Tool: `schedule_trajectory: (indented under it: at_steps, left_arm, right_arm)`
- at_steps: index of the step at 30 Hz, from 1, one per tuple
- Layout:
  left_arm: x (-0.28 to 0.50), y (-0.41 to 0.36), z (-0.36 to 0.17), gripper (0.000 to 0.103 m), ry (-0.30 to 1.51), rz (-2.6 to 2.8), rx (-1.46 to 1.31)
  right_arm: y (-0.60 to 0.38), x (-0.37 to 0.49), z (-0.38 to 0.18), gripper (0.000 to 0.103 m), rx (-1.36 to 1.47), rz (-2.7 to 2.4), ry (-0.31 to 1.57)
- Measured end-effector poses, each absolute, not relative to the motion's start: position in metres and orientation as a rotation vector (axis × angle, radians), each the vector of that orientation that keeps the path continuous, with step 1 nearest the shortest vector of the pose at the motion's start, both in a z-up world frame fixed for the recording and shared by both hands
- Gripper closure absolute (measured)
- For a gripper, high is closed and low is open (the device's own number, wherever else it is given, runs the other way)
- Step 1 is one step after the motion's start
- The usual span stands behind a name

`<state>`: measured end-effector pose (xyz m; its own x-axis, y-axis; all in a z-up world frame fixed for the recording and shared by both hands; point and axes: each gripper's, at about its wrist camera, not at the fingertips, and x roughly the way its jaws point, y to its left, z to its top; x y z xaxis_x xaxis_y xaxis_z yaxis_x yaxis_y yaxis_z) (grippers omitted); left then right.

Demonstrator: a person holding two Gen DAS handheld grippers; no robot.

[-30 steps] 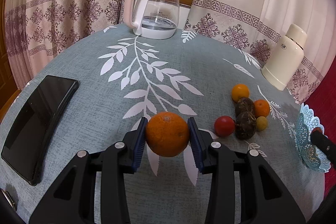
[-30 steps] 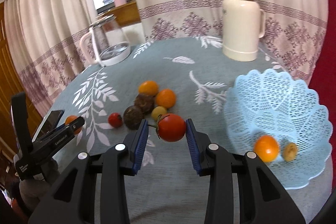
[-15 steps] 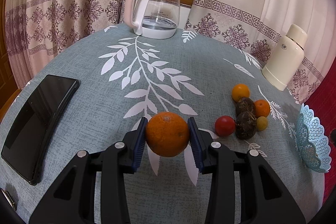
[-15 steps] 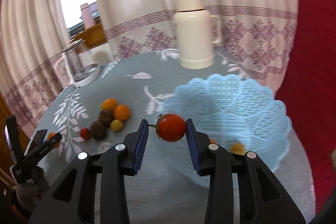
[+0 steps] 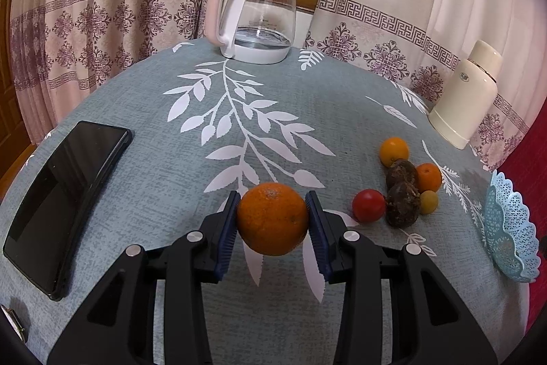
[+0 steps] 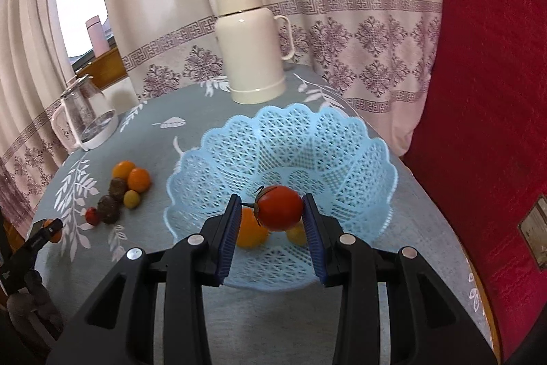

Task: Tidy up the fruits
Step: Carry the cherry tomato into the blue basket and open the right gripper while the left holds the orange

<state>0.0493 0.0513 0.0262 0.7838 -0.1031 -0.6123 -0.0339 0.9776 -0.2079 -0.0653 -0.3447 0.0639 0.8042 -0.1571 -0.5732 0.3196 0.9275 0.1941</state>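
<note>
Basket (image 6: 359,139): two fruits in | right gripper (image 6: 270,218) clamps tomato (image 6: 279,208) above it | left gripper (image 5: 272,221) clamps orange (image 5: 272,218) | loose pile (image 5: 403,185) at 2 o'clock, six left.

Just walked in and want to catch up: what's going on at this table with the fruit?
A person is sorting fruit into a light blue basket with a gripper in each hand. The right gripper holds a red tomato over the basket, where an orange fruit and a small yellow one already lie. The left gripper holds an orange above the tablecloth. Six more fruits wait in a cluster on the cloth.
</note>
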Motion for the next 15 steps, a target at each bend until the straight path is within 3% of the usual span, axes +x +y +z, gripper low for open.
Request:
schedule_trajectory:
  at_steps: [15]
  left_arm:
    - [0.045, 0.050, 0.030, 0.063, 0.653, -0.018, -0.201]
  right_arm:
    - [-0.364, -0.069, 0.049, 0.065, 0.322, -0.291, 0.606]
